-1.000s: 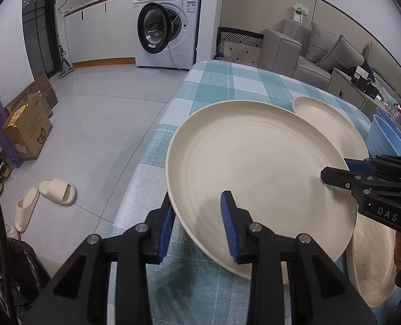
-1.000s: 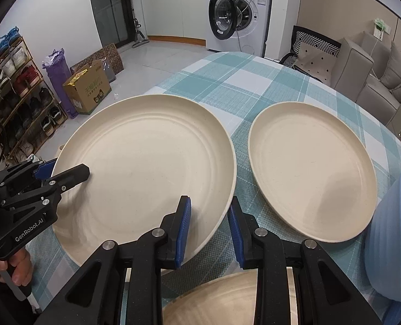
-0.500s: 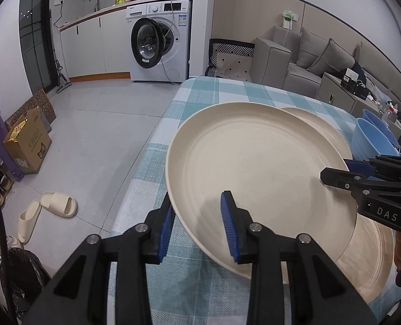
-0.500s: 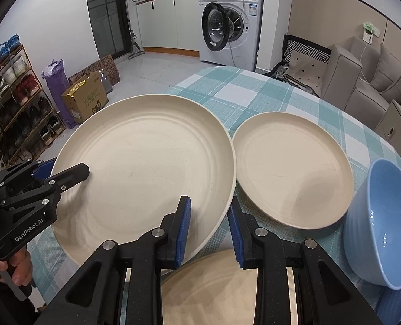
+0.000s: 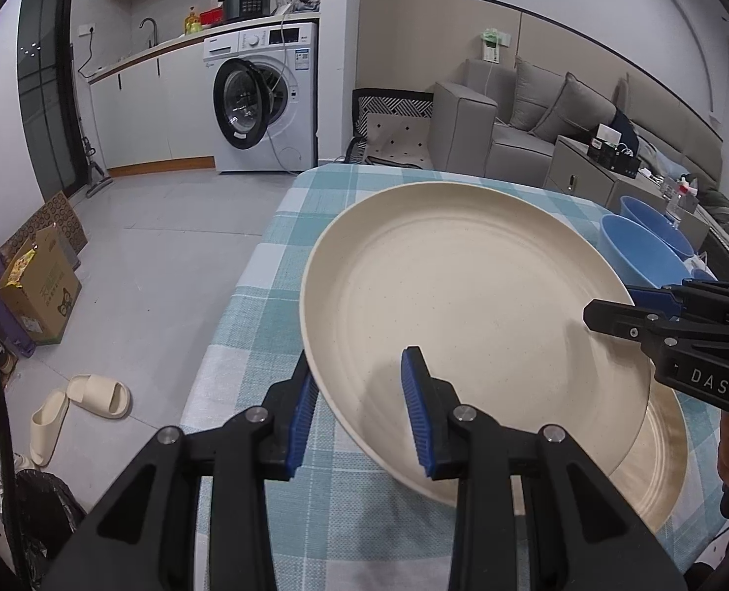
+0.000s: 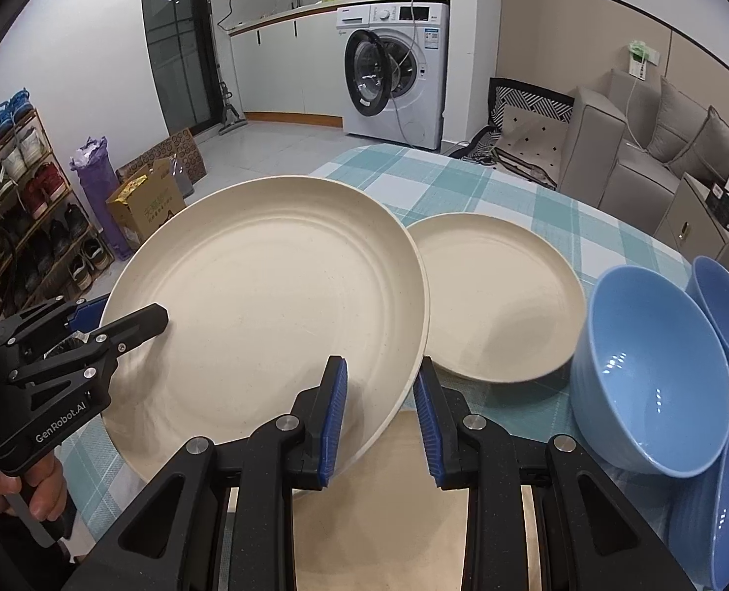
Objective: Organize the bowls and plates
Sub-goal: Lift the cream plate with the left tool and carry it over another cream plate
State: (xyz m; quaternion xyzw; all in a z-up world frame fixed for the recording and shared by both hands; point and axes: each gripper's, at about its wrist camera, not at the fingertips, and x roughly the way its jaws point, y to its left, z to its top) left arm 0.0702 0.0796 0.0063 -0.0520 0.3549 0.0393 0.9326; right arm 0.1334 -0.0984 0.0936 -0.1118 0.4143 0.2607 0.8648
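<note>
A large cream plate hangs tilted above the checked table, held at two sides of its rim. My left gripper is shut on the near-left rim; in the right wrist view it shows at the left. My right gripper is shut on the near-right rim, and the left wrist view catches it at the right. A second cream plate lies on the table partly under the held one. A third cream plate lies further back.
Three blue bowls stand at the table's right side. The table's left edge drops to a tiled floor with slippers and a cardboard box. A washing machine and a grey sofa stand beyond.
Both grippers have risen with the large plate between them. It now hides more of the plate behind it in the left wrist view, and more blue bowls have come into sight.
</note>
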